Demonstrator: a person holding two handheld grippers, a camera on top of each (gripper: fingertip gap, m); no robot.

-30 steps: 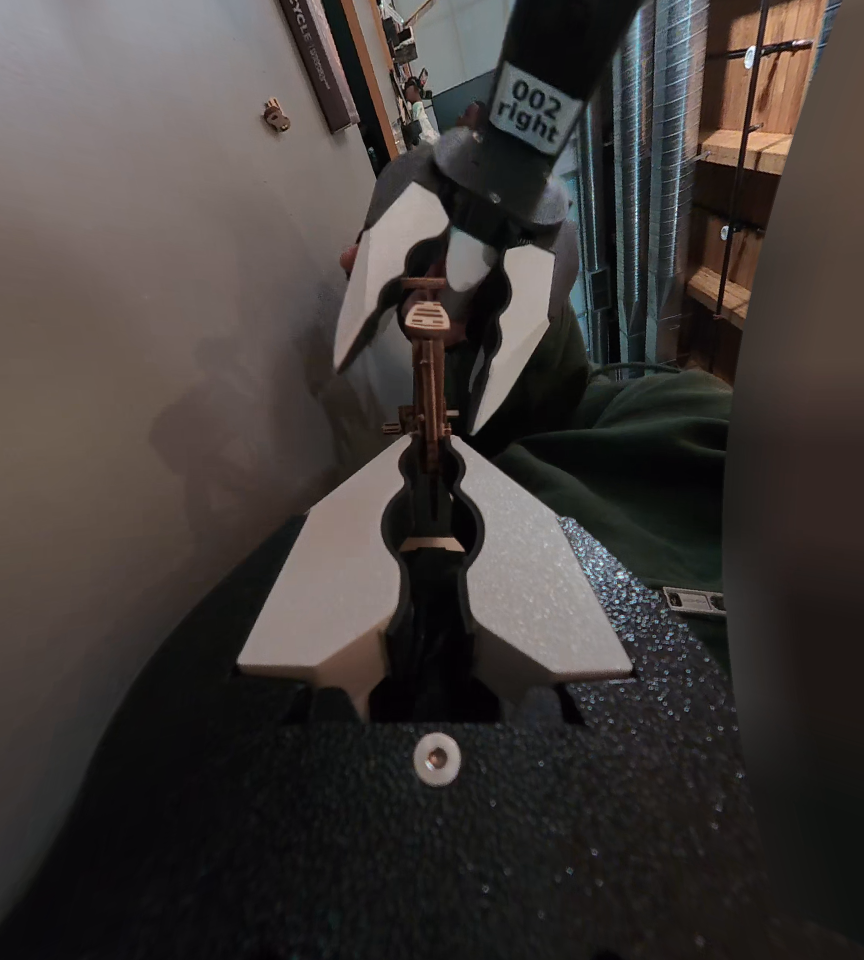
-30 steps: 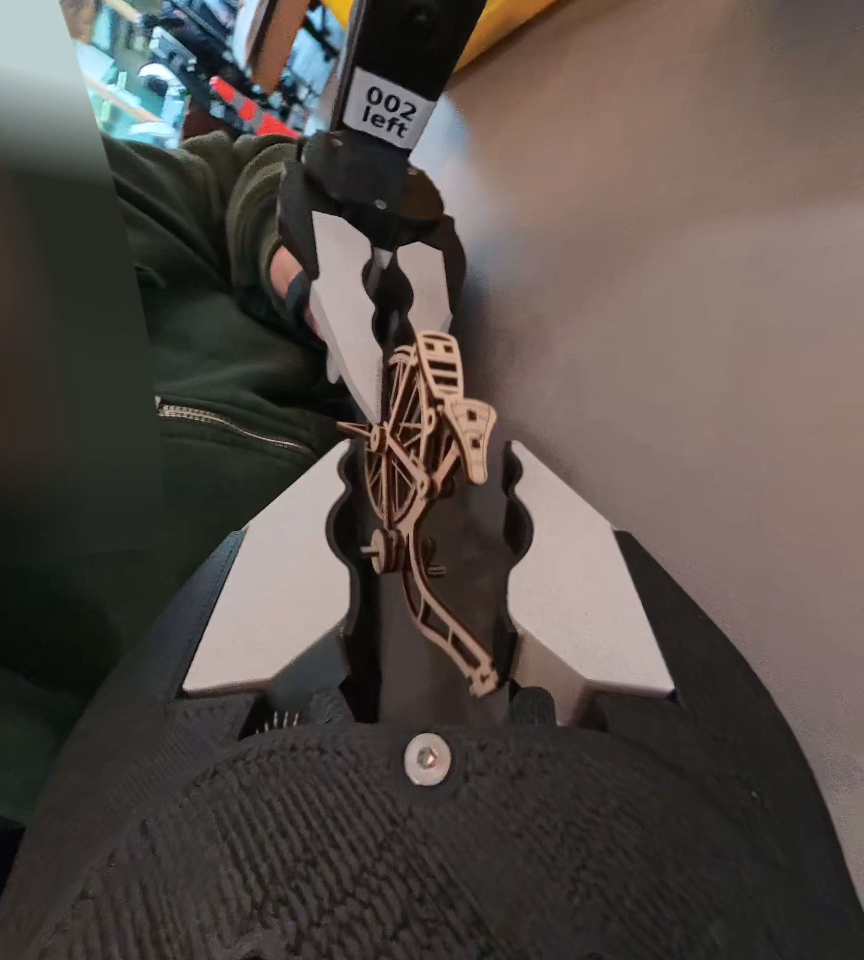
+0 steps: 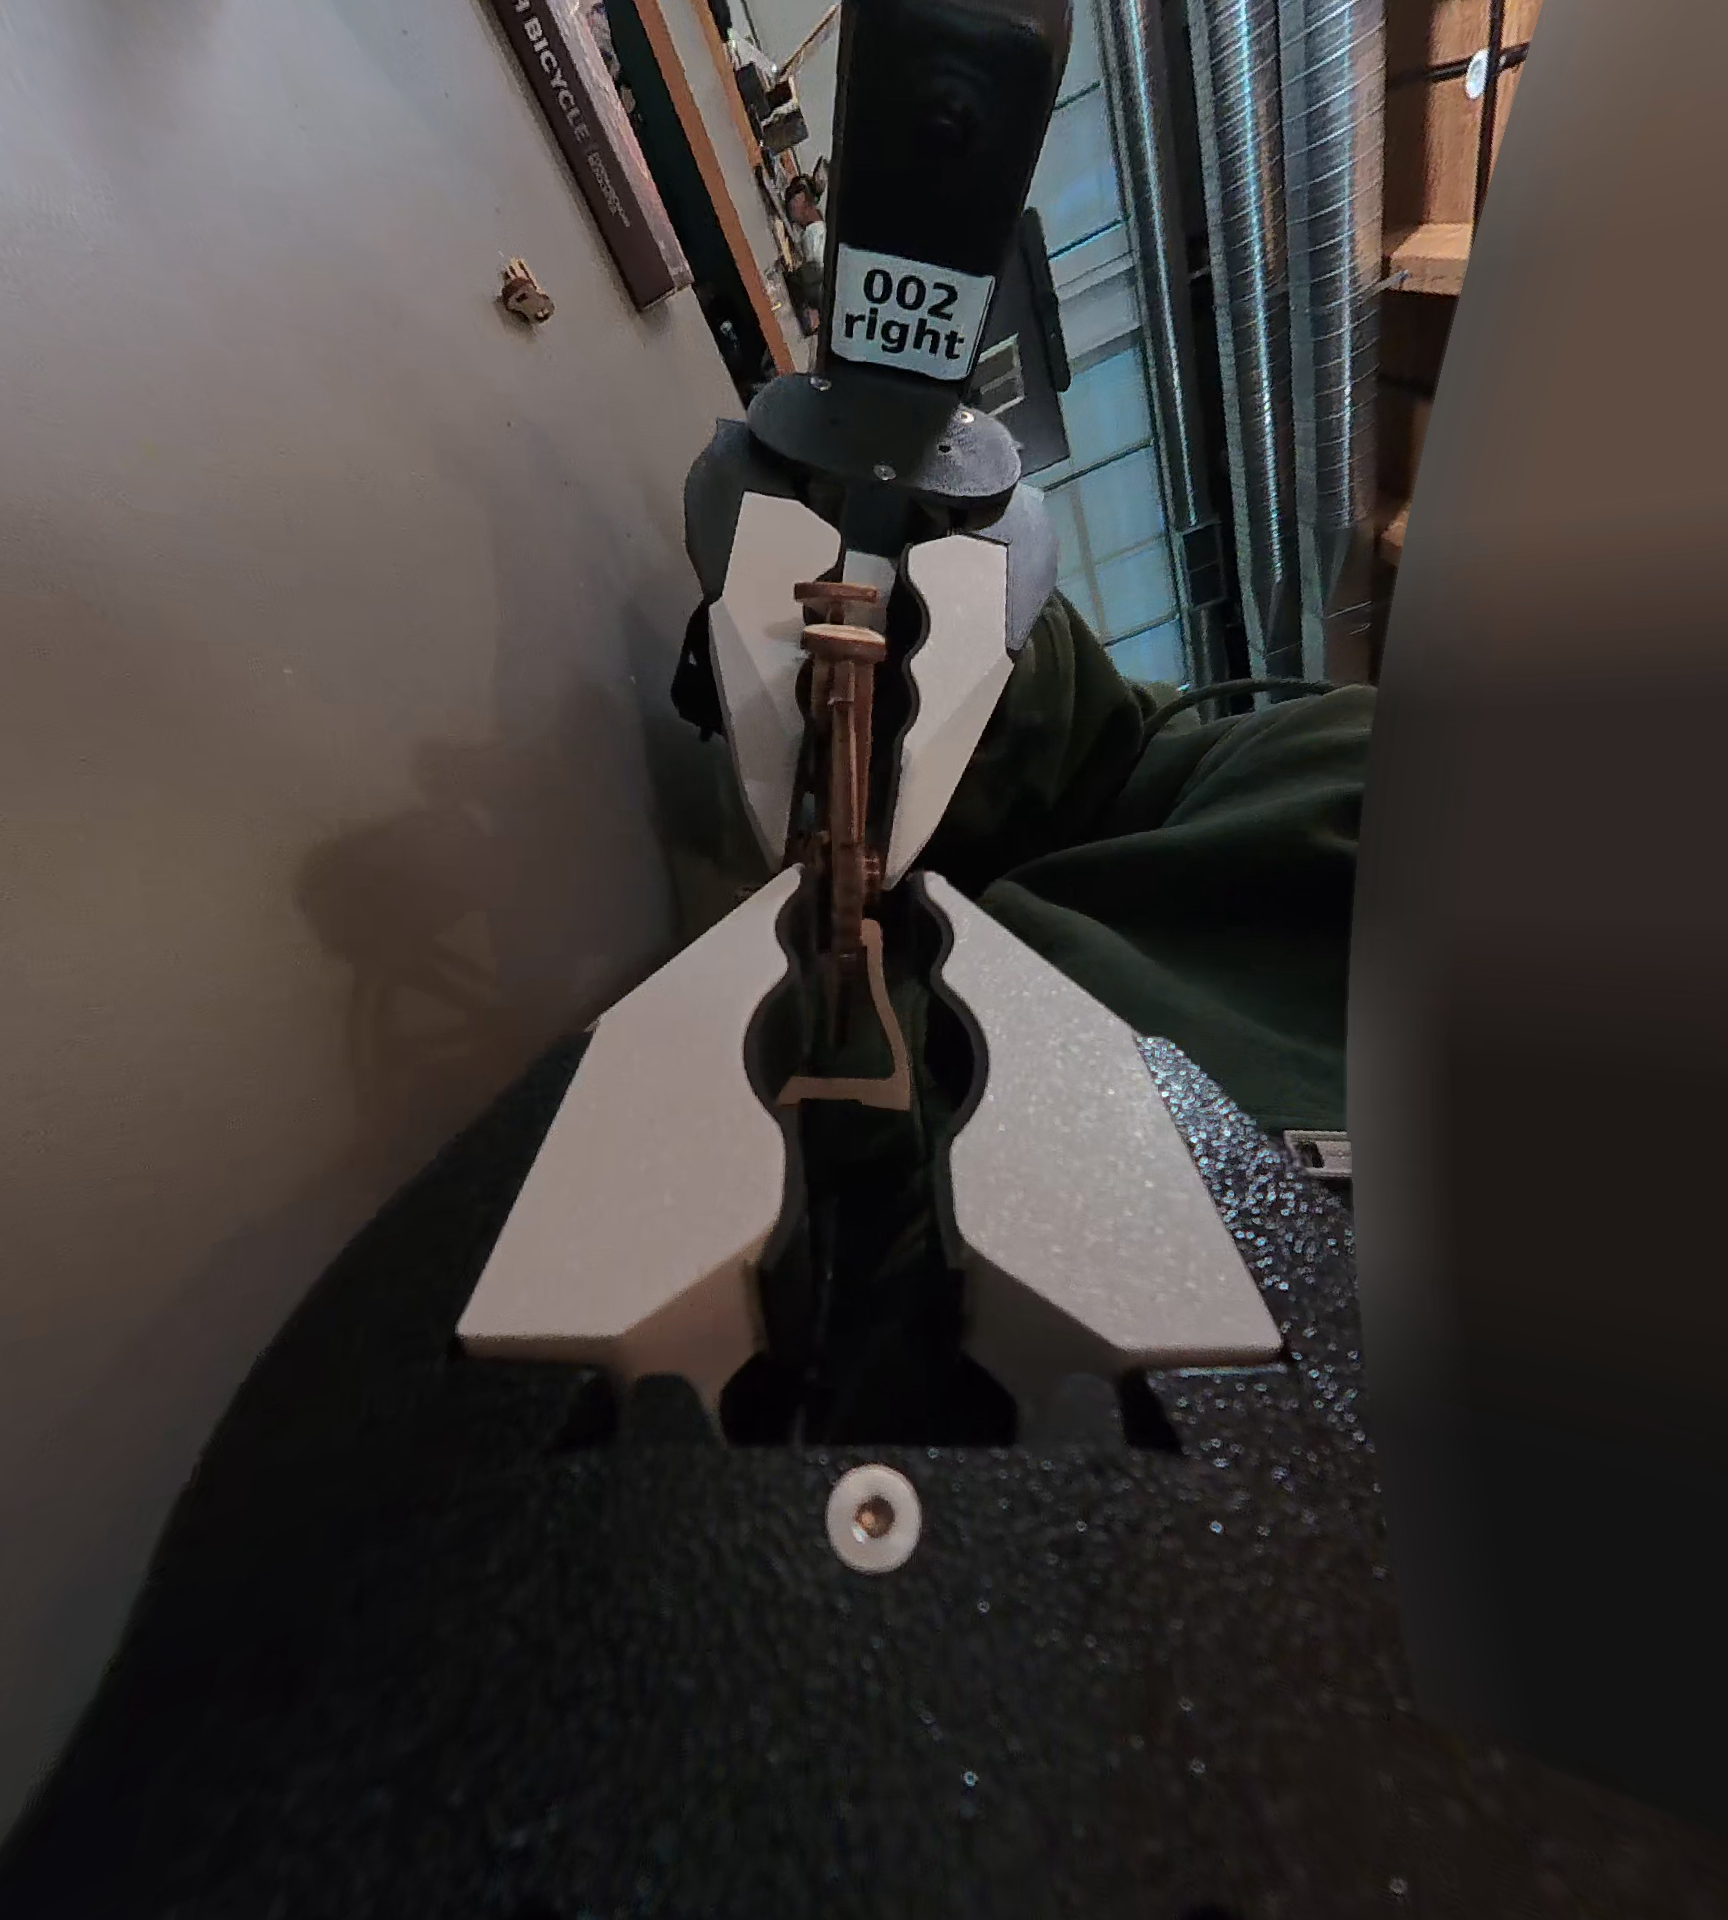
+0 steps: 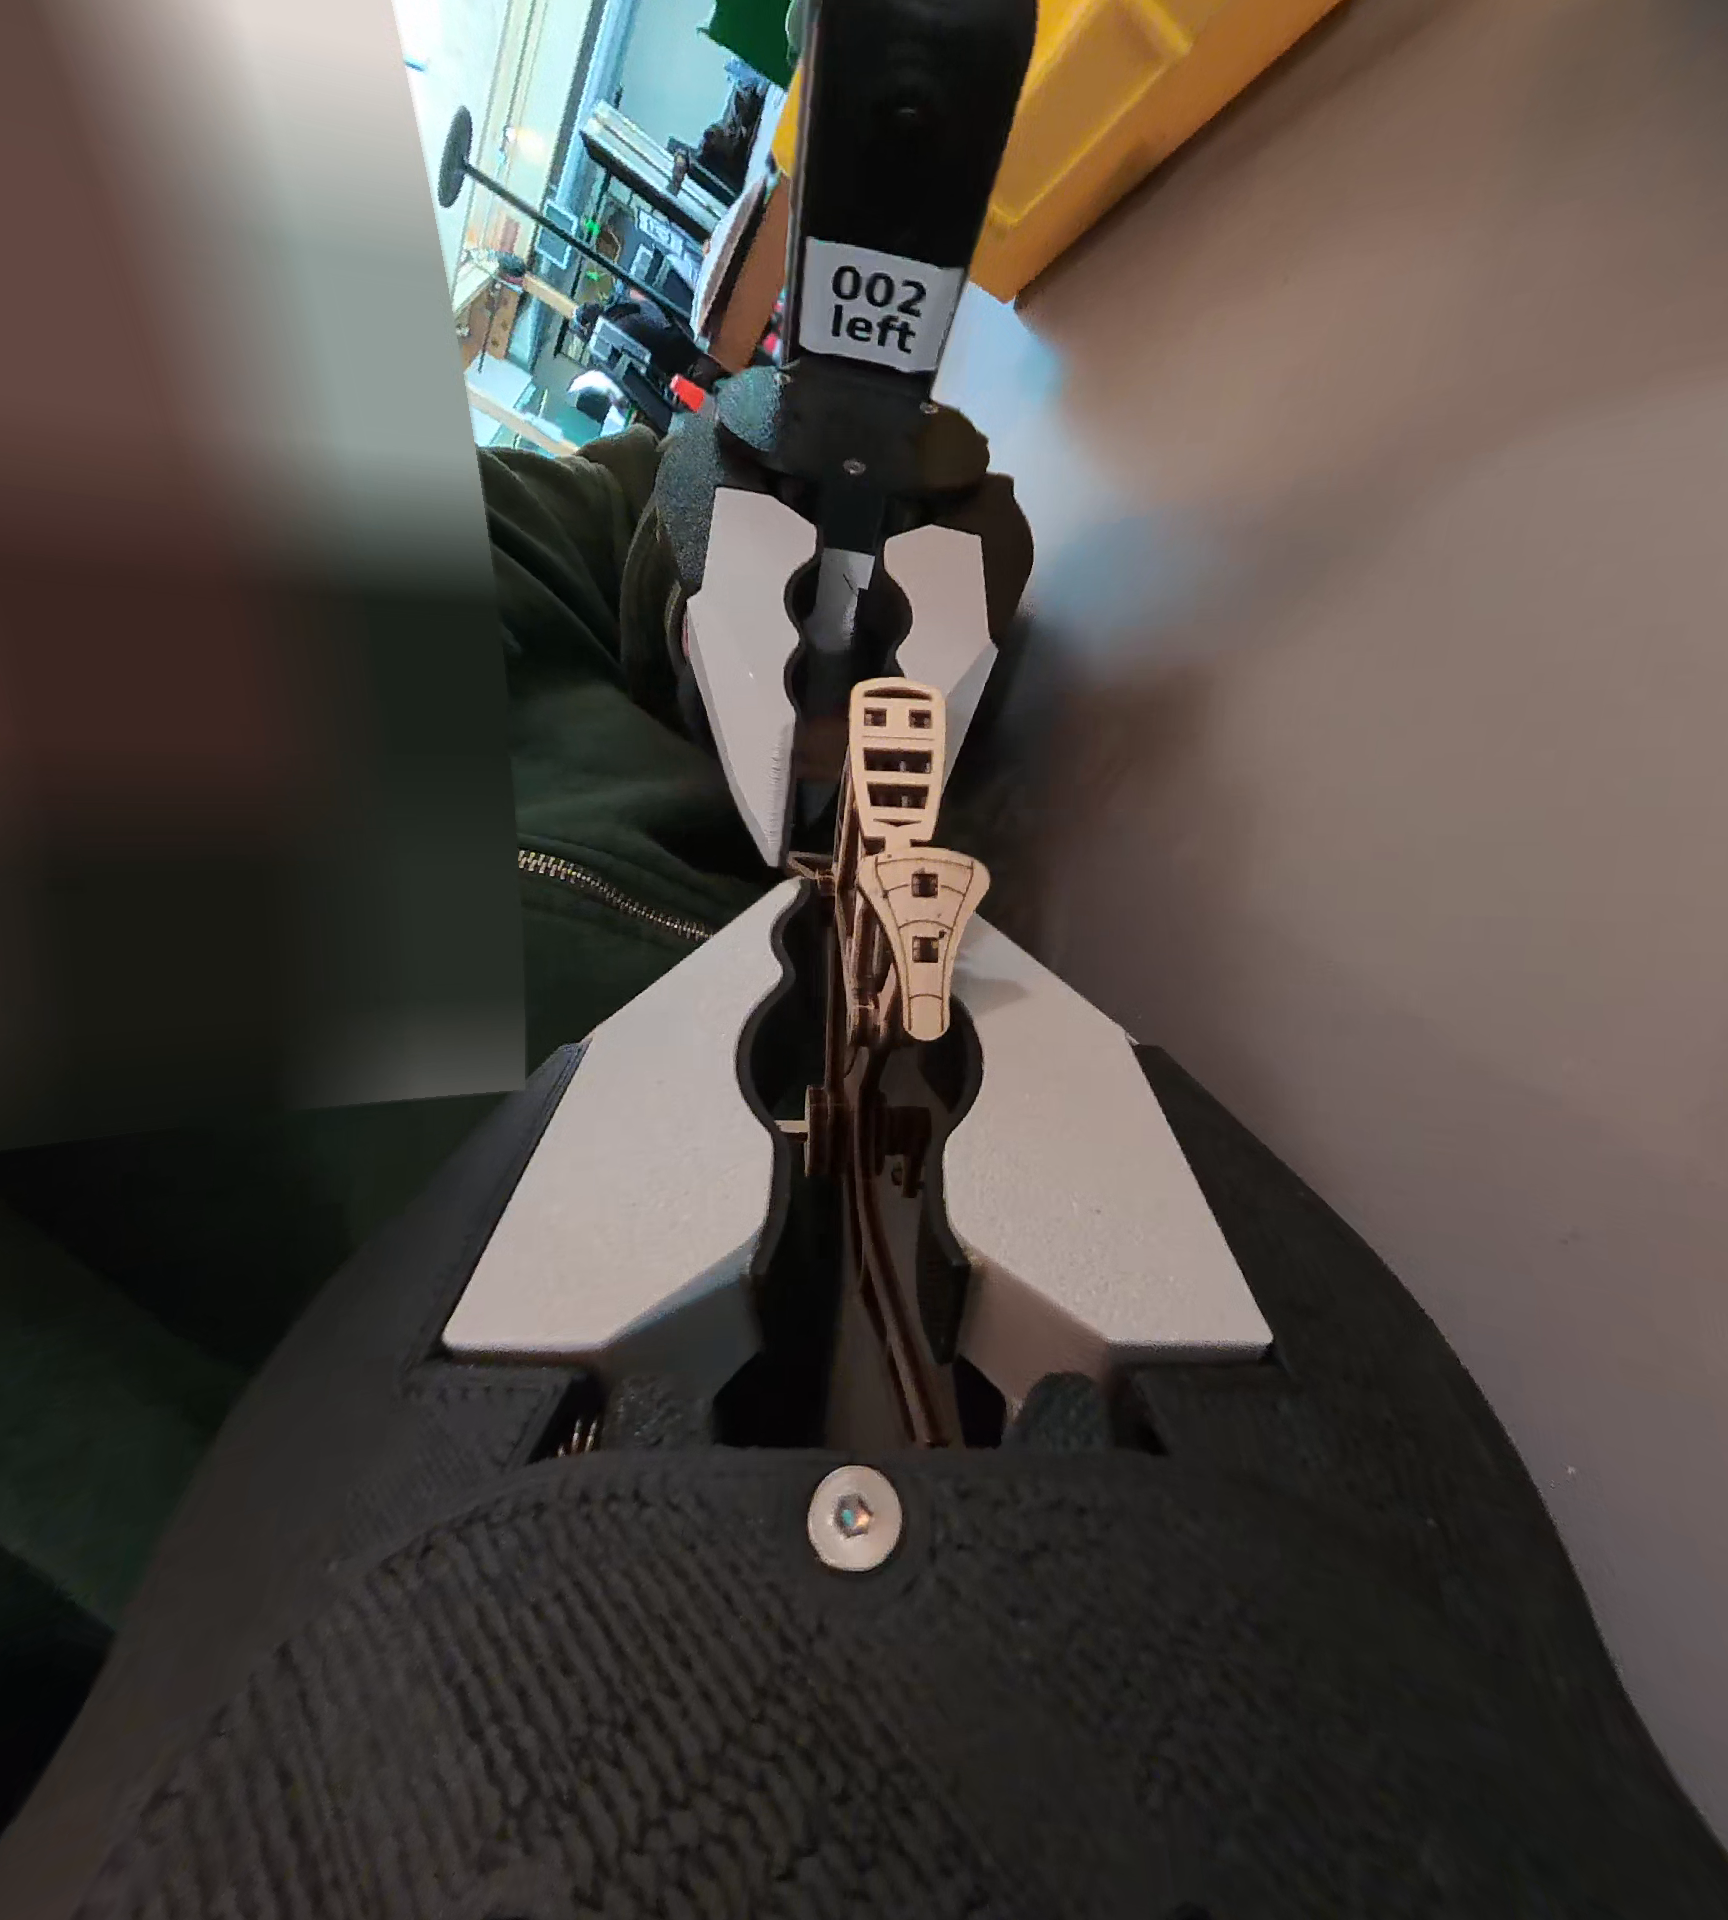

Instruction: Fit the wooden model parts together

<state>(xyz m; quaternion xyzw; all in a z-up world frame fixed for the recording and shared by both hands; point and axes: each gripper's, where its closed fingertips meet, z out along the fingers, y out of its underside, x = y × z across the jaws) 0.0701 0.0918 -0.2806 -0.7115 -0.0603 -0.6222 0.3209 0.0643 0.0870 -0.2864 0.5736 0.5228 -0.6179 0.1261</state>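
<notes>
My right gripper and my left gripper met nose to nose, each with its jaws clamped on the wooden model: thin, pale, laser-cut plywood seen edge-on, with slotted paddle-shaped pieces on top, held above the grey table.

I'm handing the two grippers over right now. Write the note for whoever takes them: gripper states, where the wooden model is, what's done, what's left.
Left gripper: fingers close together around the near end of the wooden model; the views do not confirm a firm grip.
Right gripper: closed in around the model's other end, facing the left one tip to tip.
Model: held in the air between both grippers, edge-on, above the grey table. Its saddle piece and slotted rack piece are already on.
Loose: a small wooden part lies on the table beside a dark box.
Left: probably fit that part; check the joints.
</notes>
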